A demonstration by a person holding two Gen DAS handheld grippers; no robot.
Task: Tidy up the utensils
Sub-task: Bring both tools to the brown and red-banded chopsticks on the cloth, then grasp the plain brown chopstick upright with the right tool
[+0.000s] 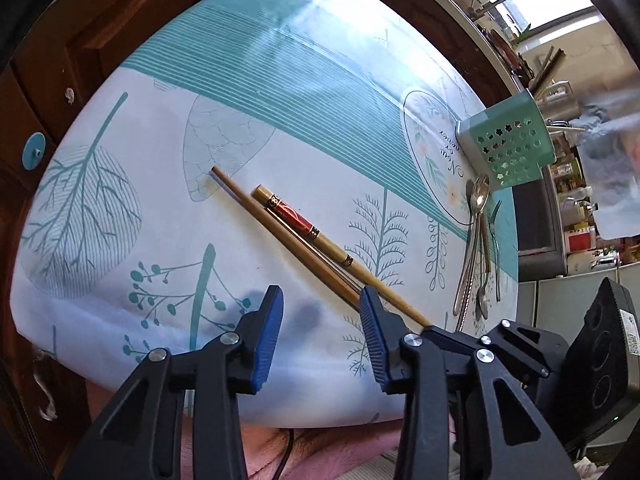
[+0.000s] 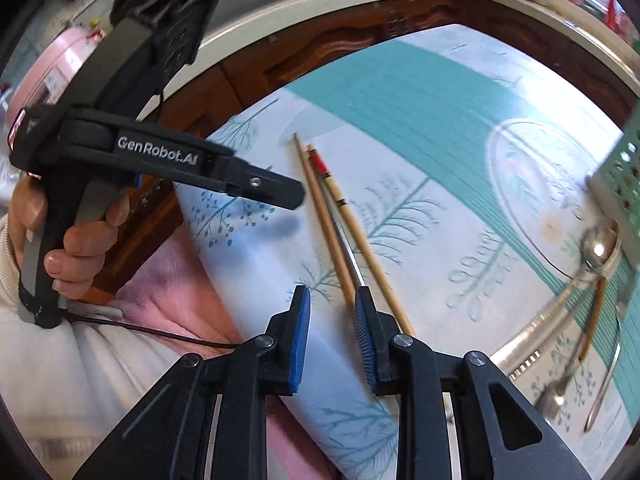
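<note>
Two wooden chopsticks lie side by side on the leaf-print tablecloth (image 1: 160, 128): a plain one (image 1: 280, 232) and one with a red band (image 1: 320, 236); a thin grey stick shows between them. My left gripper (image 1: 320, 300) hovers open at their near ends, which pass behind its right finger (image 1: 372, 320), and nothing is between the pads. My right gripper (image 2: 332, 300) is also open and empty, with the plain chopstick (image 2: 324, 216) ending at its right finger (image 2: 366, 320). Spoons and forks (image 1: 478, 248) lie to the right, beside a green perforated holder (image 1: 508, 144).
A hand holds the left gripper (image 2: 294, 198) at the table's left edge, over a pink garment (image 2: 168, 280). Dark wooden cabinets (image 1: 92, 40) stand beyond the table. Shelves with bottles and jars (image 1: 576, 208) are behind the holder. The spoon bowl (image 2: 596, 248) is blurred.
</note>
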